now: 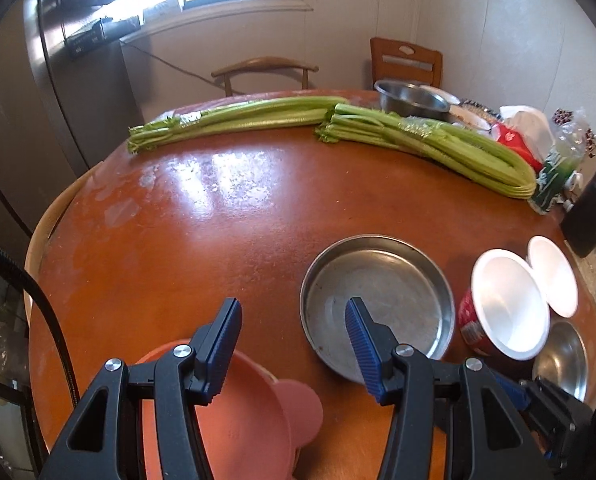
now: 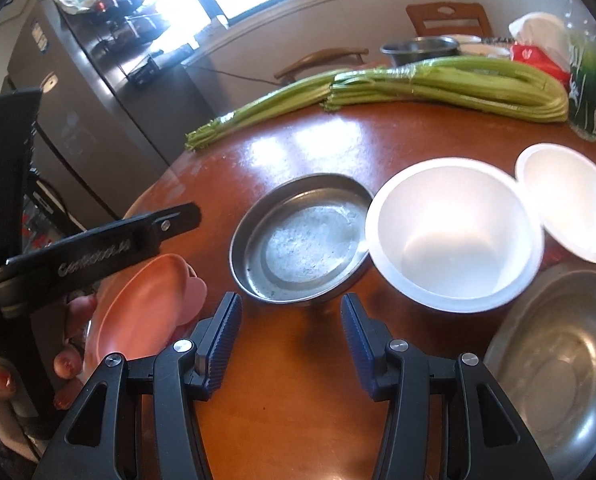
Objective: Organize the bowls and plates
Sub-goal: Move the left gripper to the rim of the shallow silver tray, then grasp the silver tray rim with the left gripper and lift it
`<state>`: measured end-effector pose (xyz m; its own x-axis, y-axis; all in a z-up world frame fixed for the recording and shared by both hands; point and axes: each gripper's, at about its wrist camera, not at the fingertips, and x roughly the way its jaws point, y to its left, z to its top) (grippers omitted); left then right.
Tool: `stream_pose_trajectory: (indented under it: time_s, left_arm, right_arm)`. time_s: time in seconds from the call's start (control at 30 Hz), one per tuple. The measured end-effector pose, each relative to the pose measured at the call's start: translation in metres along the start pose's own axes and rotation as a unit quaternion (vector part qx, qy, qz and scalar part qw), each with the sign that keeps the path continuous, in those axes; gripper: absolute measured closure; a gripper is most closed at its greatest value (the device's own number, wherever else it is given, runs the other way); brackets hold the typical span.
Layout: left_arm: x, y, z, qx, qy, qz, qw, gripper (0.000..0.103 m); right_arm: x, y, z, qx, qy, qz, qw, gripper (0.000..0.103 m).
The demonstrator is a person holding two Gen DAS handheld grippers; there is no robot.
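My left gripper point(image 1: 292, 308) hangs open over the brown round table point(image 1: 218, 220), nothing between its blue pads. Under its left finger lies a pink plate point(image 1: 242, 420). A shallow steel pan point(image 1: 378, 300) sits just beyond its right finger. Right of that pan are a white bowl with a red outside point(image 1: 510, 304), a smaller white bowl point(image 1: 554, 276) and a steel bowl point(image 1: 566, 356). My right gripper point(image 2: 290, 300) is open and empty, just short of the steel pan point(image 2: 302, 240). The white bowl point(image 2: 454, 236), steel bowl point(image 2: 554, 364) and pink plate point(image 2: 146, 308) flank it.
Two celery bunches point(image 1: 418, 136) lie across the far table. Behind them are a steel bowl point(image 1: 412, 98), a red tissue pack point(image 1: 514, 136) and a green bottle point(image 1: 558, 172). Chairs point(image 1: 406, 60) stand beyond. A fridge point(image 2: 78, 92) is on the left. A hand point(image 2: 70, 360) holds the left gripper.
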<state>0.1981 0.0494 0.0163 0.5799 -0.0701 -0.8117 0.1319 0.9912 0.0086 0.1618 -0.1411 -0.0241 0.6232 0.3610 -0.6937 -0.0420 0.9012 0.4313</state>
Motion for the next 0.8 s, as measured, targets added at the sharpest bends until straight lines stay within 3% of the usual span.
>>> stream_pose_trajectory:
  time_s: [0.3, 0.8]
  left_arm:
    - [0.034, -0.008, 0.008, 0.016, 0.033, -0.003, 0.9993, 0.049]
    - [0.066, -0.005, 0.010, 0.000, 0.065, -0.023, 0.9976, 0.049]
  right_arm:
    - [0.020, -0.011, 0.004, 0.024, 0.023, -0.009, 0.999, 0.049]
    - [0.037, -0.018, 0.008, 0.032, 0.031, -0.057, 0.997, 0.049]
